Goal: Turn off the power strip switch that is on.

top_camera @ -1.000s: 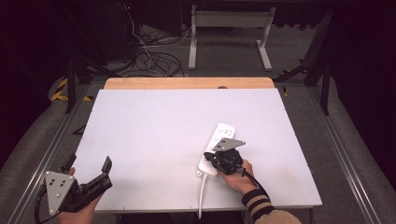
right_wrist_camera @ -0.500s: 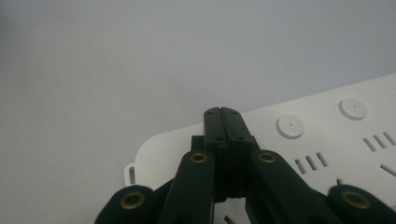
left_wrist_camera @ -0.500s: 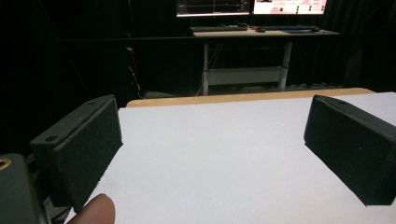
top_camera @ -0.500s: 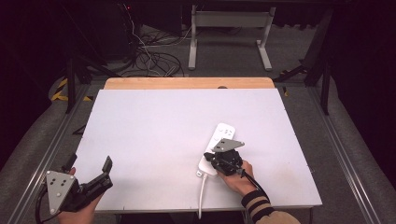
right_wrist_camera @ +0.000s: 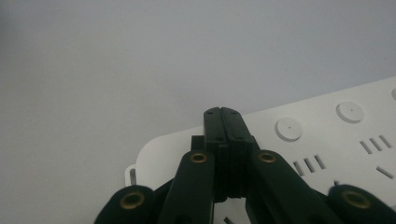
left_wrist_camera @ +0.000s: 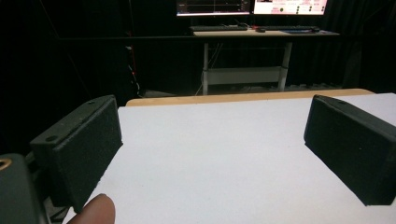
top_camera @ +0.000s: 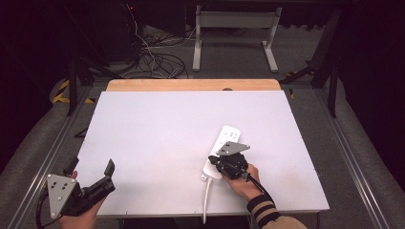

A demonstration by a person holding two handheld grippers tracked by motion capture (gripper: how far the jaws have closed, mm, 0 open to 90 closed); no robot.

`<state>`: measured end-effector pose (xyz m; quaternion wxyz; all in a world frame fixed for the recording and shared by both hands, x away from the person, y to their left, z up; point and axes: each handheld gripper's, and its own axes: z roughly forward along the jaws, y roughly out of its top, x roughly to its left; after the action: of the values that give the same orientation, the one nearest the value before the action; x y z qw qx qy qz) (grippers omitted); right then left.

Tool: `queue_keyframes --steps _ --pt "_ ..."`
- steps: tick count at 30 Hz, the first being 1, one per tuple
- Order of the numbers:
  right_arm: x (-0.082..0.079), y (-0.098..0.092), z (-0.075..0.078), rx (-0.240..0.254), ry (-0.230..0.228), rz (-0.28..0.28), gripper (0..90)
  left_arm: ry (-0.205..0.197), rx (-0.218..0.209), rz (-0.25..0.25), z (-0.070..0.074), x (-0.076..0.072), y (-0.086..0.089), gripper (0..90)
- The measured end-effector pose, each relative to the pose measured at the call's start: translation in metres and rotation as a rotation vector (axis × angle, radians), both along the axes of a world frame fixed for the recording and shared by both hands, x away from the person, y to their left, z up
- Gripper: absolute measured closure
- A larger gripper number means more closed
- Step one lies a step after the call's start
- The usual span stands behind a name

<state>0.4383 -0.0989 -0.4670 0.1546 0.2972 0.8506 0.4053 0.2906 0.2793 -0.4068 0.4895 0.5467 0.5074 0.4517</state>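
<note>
White hard plastic: power strip (top_camera: 224, 149) lies flat right of centre on table (top_camera: 157, 138), cord off near edge | handling: likely rigid, light, smooth, may skid | right gripper (right_wrist_camera: 227, 115) pressed together, tips on its end | left gripper (top_camera: 98, 179) spread, empty | grasp: across narrow sides

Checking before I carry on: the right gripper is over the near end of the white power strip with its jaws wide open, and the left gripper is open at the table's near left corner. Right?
Not quite. The right gripper is shut, its jaws pressed together with nothing between them, as the right gripper view shows. It is over the near end of the white power strip, and the left gripper is open at the table's near left corner.
</note>
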Motion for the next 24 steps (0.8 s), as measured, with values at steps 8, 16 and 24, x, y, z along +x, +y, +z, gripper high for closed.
queue_keyframes --steps 8,16,24 --pt "-0.001 0.000 0.000 0.018 0.002 -0.010 90.0 0.001 0.002 0.000 0.000 0.000 0.000 4.6" --pt "-0.002 -0.014 0.017 0.093 -0.132 -0.065 90.0 0.003 0.000 0.002 0.000 0.001 0.002 4.7" --pt "-0.006 -0.044 0.048 0.248 -0.220 -0.095 90.0 0.002 -0.003 0.002 0.000 0.001 0.001 4.7"
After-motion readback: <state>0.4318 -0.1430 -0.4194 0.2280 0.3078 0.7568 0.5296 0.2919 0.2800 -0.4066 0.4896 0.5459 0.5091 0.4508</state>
